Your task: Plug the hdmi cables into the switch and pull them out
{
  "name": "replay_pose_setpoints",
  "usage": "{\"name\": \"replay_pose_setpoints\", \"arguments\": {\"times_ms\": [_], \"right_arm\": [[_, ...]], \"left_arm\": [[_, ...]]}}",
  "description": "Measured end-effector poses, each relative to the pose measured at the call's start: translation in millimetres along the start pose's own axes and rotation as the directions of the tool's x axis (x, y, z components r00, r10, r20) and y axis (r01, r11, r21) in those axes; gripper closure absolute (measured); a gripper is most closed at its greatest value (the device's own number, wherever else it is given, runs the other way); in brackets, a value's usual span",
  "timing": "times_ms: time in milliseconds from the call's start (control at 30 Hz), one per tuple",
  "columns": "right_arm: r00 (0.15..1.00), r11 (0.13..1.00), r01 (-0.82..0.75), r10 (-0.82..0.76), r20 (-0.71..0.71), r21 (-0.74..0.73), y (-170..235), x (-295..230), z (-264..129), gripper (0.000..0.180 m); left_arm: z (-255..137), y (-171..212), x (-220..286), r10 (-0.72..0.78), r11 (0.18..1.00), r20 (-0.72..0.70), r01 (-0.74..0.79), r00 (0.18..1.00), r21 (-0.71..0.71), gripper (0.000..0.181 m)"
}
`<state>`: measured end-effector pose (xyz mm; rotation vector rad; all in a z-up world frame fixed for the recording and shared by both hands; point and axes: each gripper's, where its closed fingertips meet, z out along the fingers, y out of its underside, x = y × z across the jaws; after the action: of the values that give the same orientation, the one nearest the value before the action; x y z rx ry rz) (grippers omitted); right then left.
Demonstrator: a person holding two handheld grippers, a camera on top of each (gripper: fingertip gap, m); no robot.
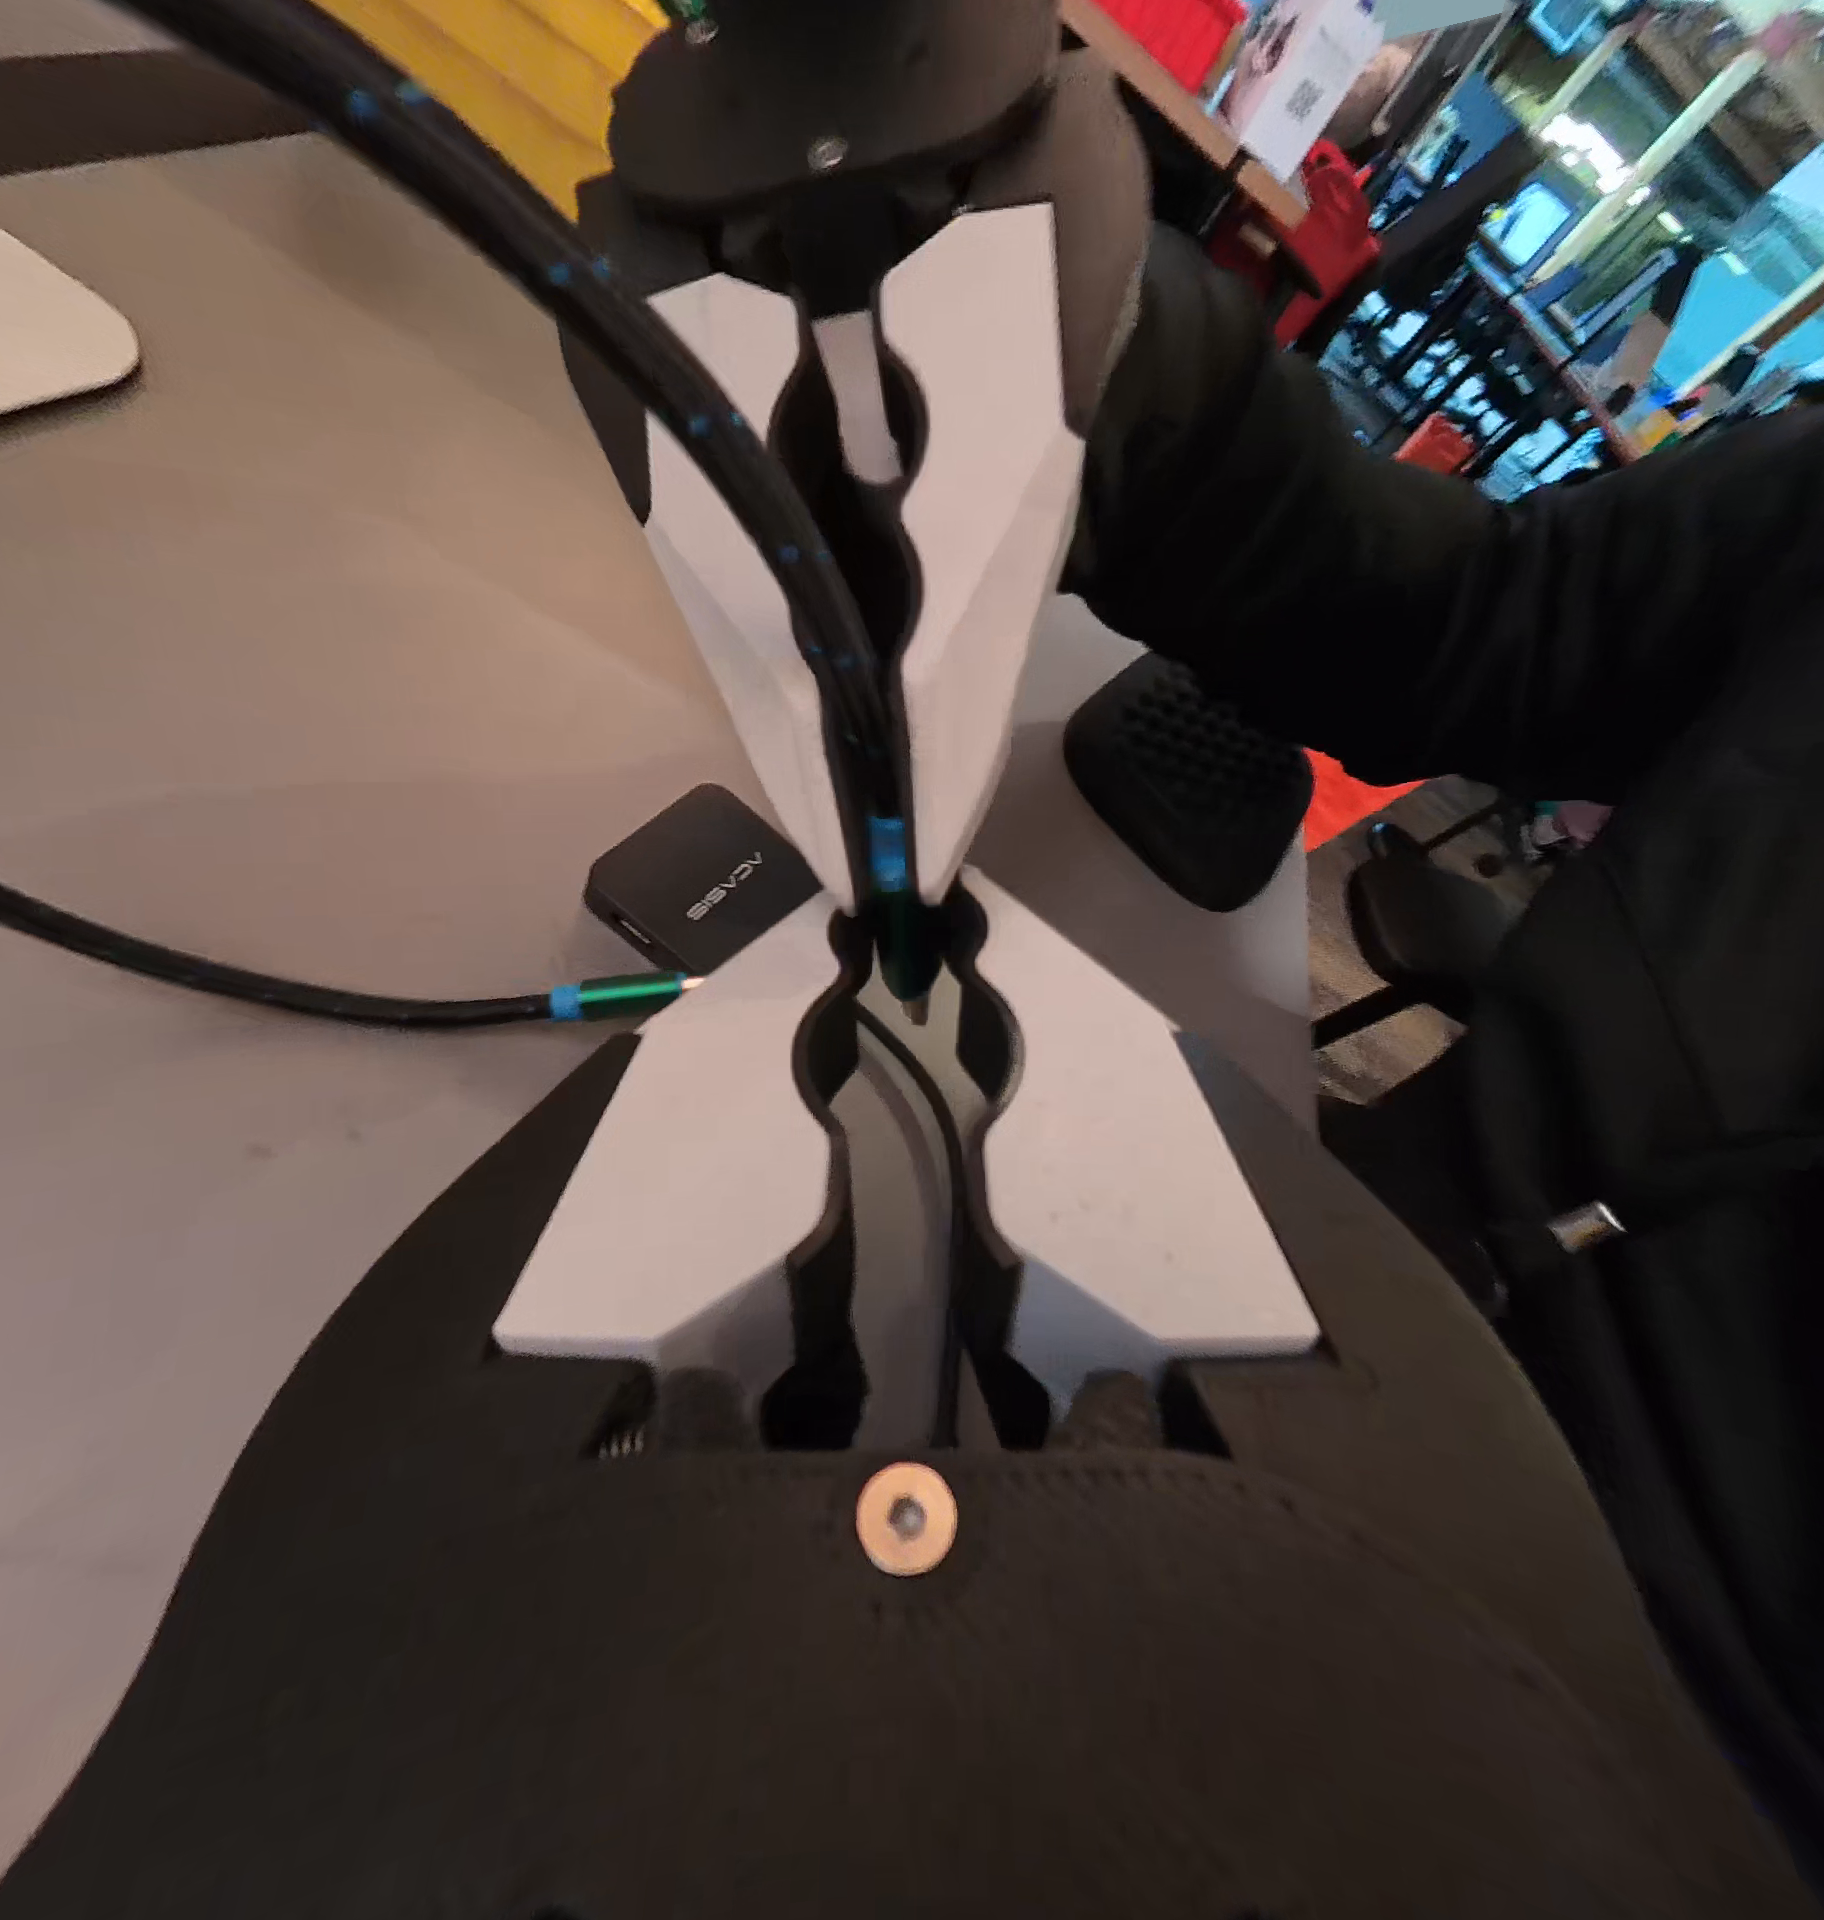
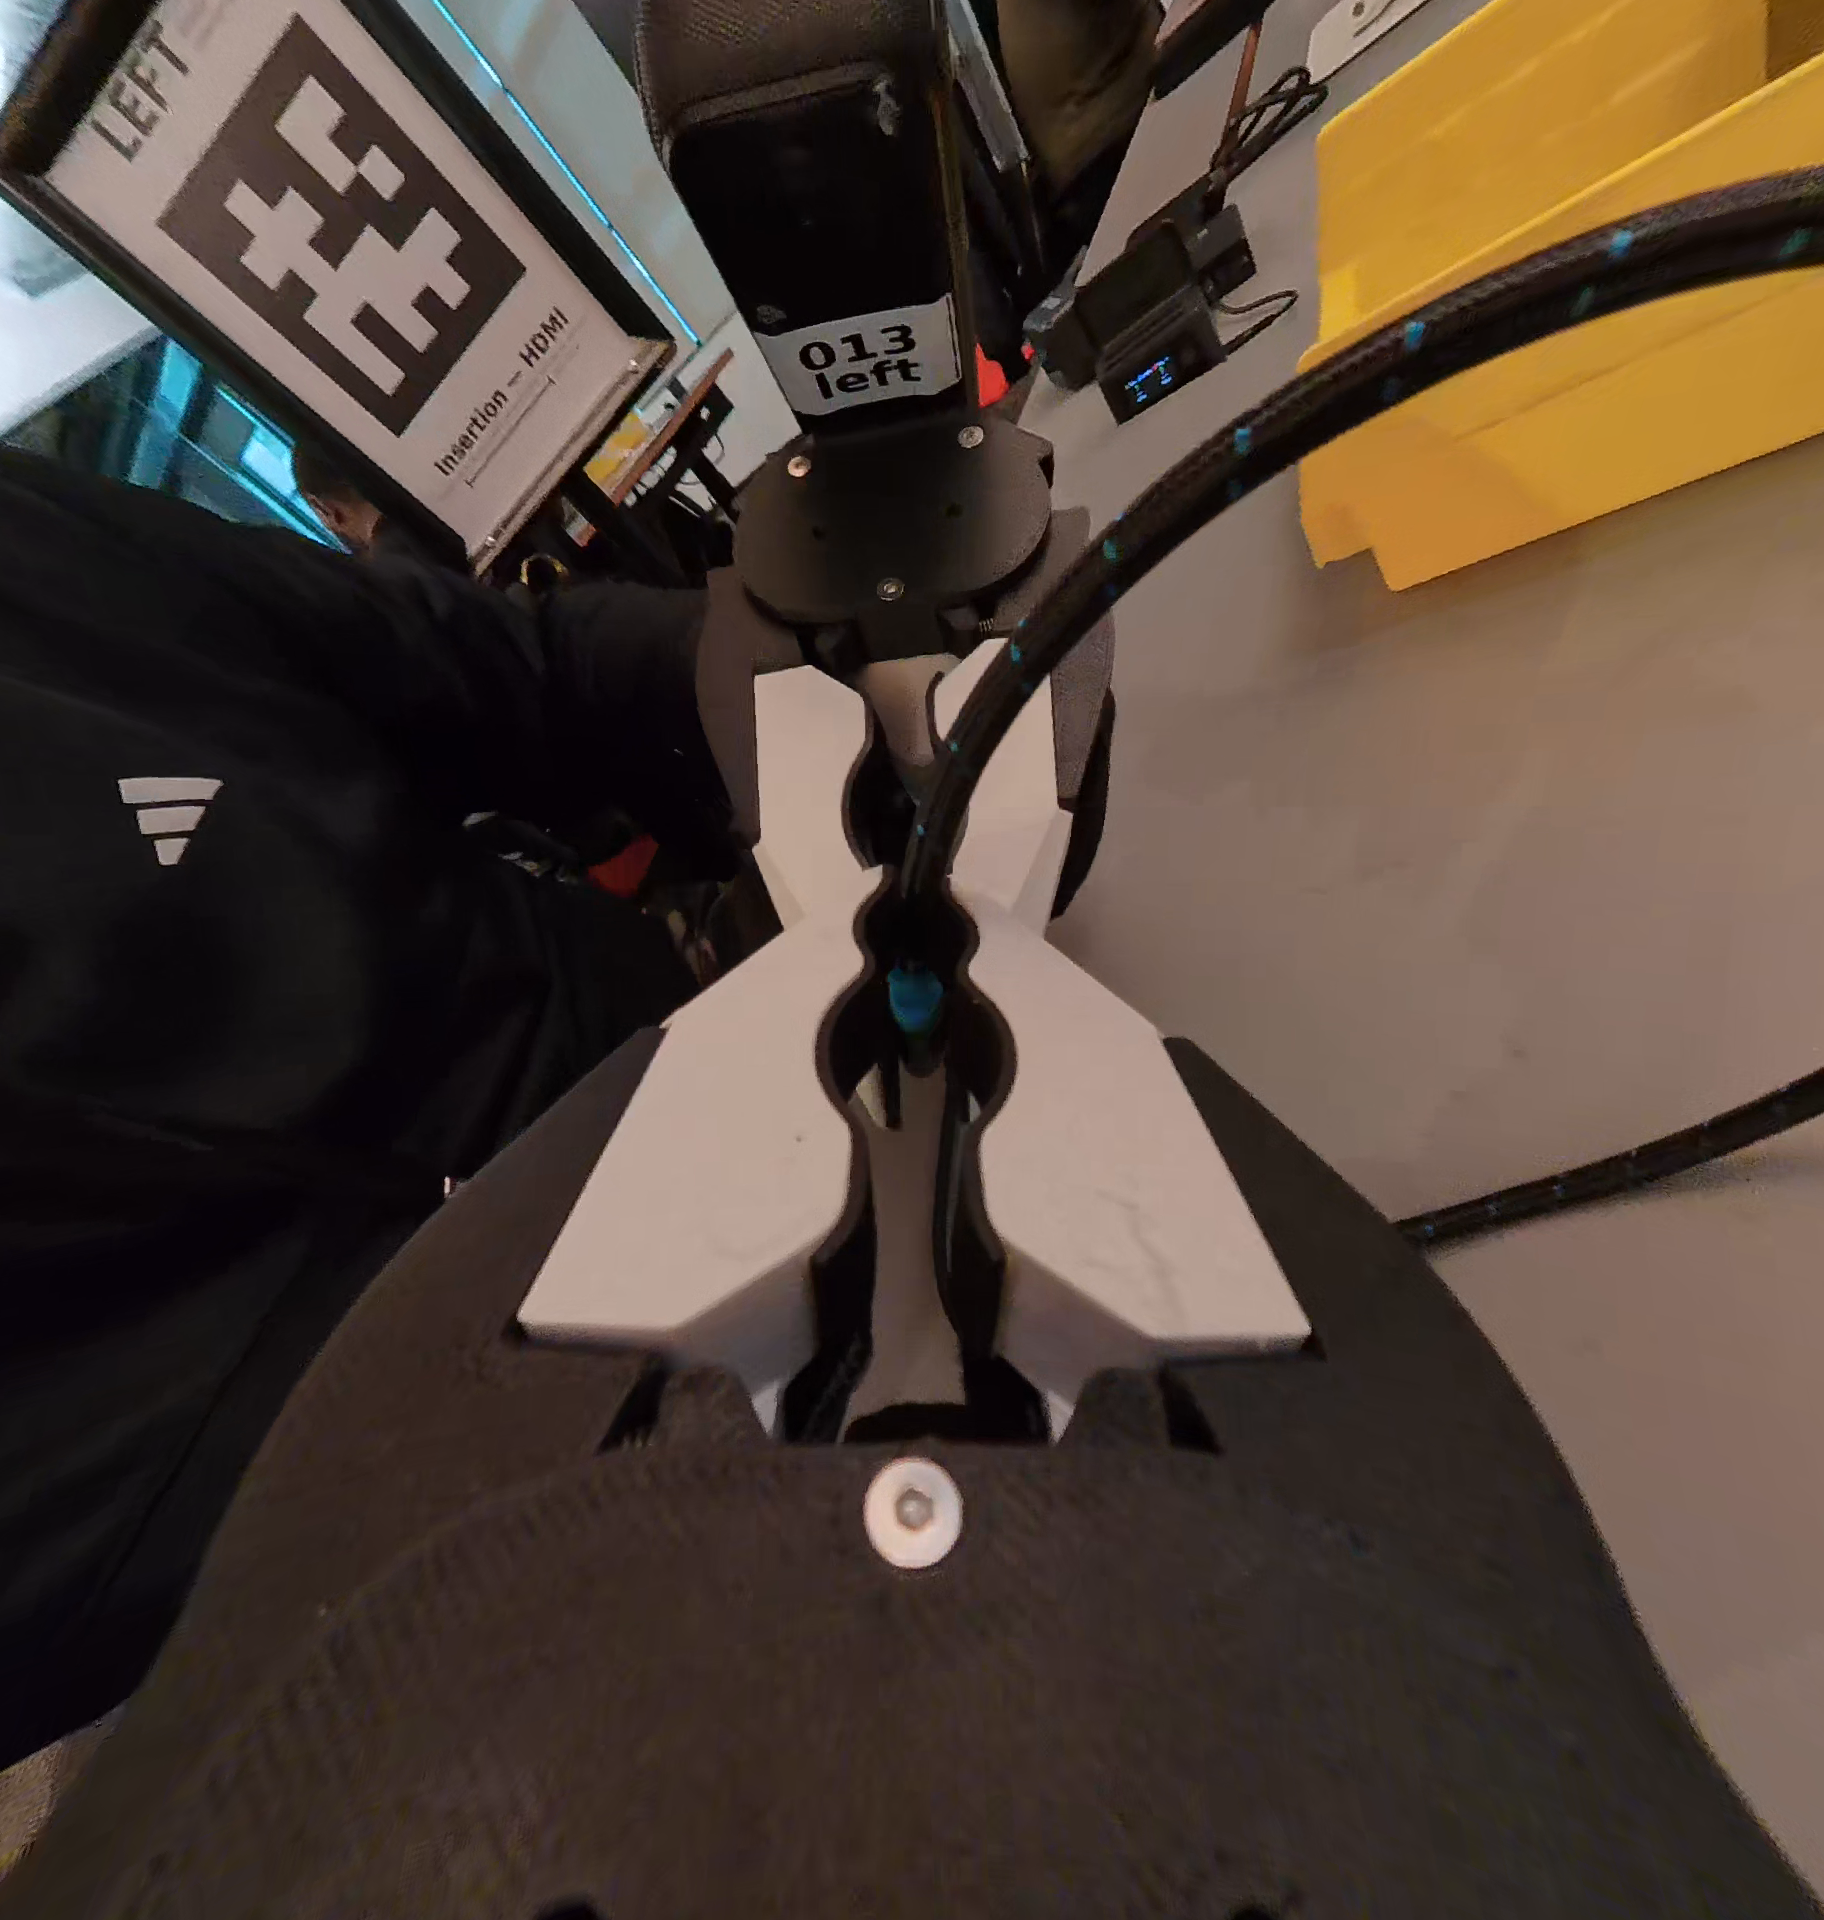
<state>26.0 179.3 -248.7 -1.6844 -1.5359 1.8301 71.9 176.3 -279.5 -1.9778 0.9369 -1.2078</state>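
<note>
A black HDMI cable (image 1: 679, 395) arcs down between my two grippers, which meet tip to tip above the grey table (image 1: 264, 644). My right gripper (image 2: 913, 925) is shut on the cable at its blue collar (image 2: 908, 1000); it also shows in the left wrist view (image 1: 892, 883). The cable's green plug (image 1: 903, 951) pokes into my left gripper (image 1: 903, 940), whose fingers close around it. The small black switch (image 1: 705, 878) lies on the table just behind, with nothing plugged in. A second cable's green plug (image 1: 627, 992) lies loose beside it.
Yellow bins (image 2: 1573, 312) stand at the table's back. A white stand base (image 1: 14, 312) sits at the far left. A black chair (image 1: 1188, 790) and a person's black sleeve (image 1: 1459, 582) are at the table edge. A framed marker board (image 2: 316, 249) and small black devices (image 2: 1157, 312) stand behind. The grippers' ends are close to 5 centimeters from one another. Between my left fingertips and the small black switch (image 1: 705, 878) there is roughly 11 centimeters.
</note>
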Motion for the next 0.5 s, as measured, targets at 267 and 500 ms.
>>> {"name": "replay_pose_setpoints", "arguments": {"times_ms": [267,500], "right_arm": [[0.981,0.99,0.135,-0.127,-0.147,0.05,-18.2,7.8,-8.8,0.15],[0.679,0.85,0.509,-0.493,-0.544,-0.135,-20.6,9.9,-34.2,0.121]], "left_arm": [[-5.9,-13.8,-9.7,-0.103,0.988,-0.009,0.104,0.995,0.117,0.171],[-23.2,-45.3,-11.6,-0.213,0.917,-0.128,0.243,0.969,0.315,0.171]]}}
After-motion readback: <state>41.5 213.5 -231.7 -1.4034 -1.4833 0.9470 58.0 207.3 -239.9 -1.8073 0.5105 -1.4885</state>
